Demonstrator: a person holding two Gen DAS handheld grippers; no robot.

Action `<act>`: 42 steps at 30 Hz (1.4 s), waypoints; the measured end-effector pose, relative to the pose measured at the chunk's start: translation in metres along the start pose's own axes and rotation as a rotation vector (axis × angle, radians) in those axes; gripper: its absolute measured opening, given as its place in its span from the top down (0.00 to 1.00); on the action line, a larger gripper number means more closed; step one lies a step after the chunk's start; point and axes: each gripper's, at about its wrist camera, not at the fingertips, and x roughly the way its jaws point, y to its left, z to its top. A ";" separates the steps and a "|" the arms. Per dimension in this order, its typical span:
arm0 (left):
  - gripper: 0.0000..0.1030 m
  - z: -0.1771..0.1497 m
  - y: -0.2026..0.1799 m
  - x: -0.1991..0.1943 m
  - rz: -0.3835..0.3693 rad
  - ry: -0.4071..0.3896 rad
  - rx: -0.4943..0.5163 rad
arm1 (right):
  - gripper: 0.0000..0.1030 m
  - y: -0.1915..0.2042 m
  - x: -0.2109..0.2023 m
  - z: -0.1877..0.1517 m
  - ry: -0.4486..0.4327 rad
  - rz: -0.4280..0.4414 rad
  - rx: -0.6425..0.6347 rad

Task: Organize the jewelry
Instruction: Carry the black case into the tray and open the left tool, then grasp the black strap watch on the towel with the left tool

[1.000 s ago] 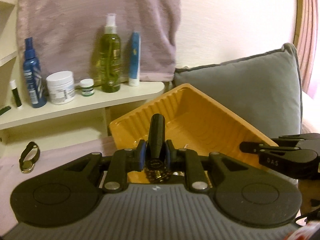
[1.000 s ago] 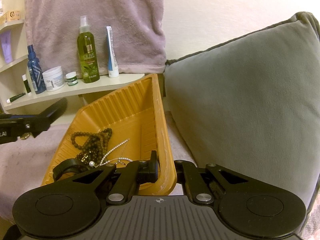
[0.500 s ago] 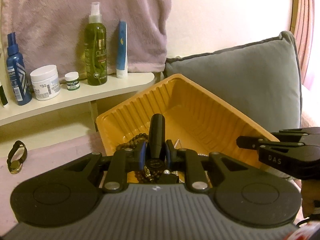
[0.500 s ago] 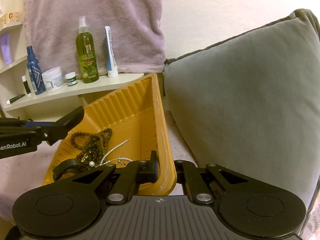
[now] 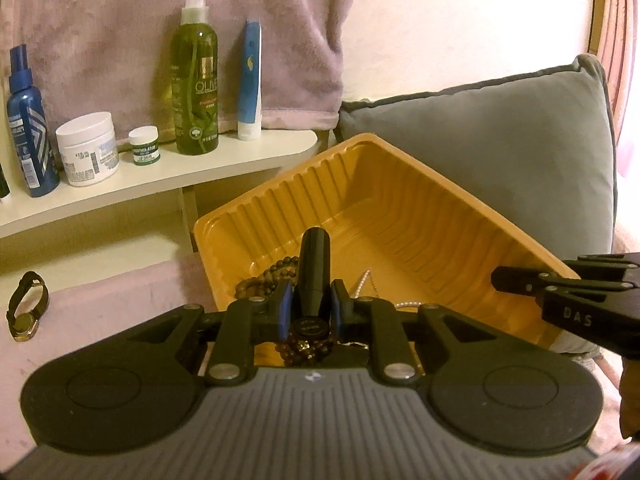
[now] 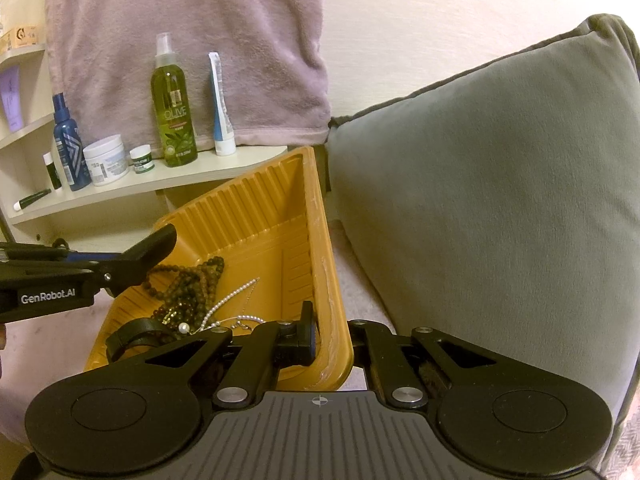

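We pinch a black tube (image 5: pixel 314 264) in our left gripper (image 5: pixel 311 308) over the yellow tray (image 5: pixel 420 216); our right gripper (image 6: pixel 332 336) clamps its rim. Inside lie dark beads (image 6: pixel 188 284) and pearls (image 6: pixel 228 298); a watch (image 5: pixel 26 306) lies apart.

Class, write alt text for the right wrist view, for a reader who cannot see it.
The right gripper clamps the near rim of a tilted orange tray holding a dark bead necklace, a pearl strand and a black band. The left gripper reaches in from the left; a grey cushion fills the right.
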 end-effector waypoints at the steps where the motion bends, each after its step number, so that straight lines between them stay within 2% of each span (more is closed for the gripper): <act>1: 0.82 0.000 0.000 0.001 0.000 0.002 0.000 | 0.95 0.000 0.000 0.000 0.000 0.000 0.000; 5: 0.77 -0.001 0.001 0.000 -0.004 -0.008 -0.002 | 0.95 0.000 0.000 0.000 0.001 0.001 0.001; 9: 0.77 -0.001 0.011 -0.008 0.028 -0.027 -0.021 | 0.95 -0.001 0.000 0.000 0.001 0.000 0.001; 23: 0.77 -0.018 0.076 -0.050 0.222 -0.074 -0.097 | 0.95 0.000 -0.001 0.000 0.002 -0.001 -0.004; 33: 0.77 -0.040 0.129 -0.072 0.356 -0.063 -0.125 | 0.95 0.001 0.000 0.000 0.005 -0.003 -0.009; 42: 0.76 -0.049 0.162 -0.076 0.402 -0.039 -0.110 | 0.95 0.001 0.002 0.000 0.010 -0.009 -0.015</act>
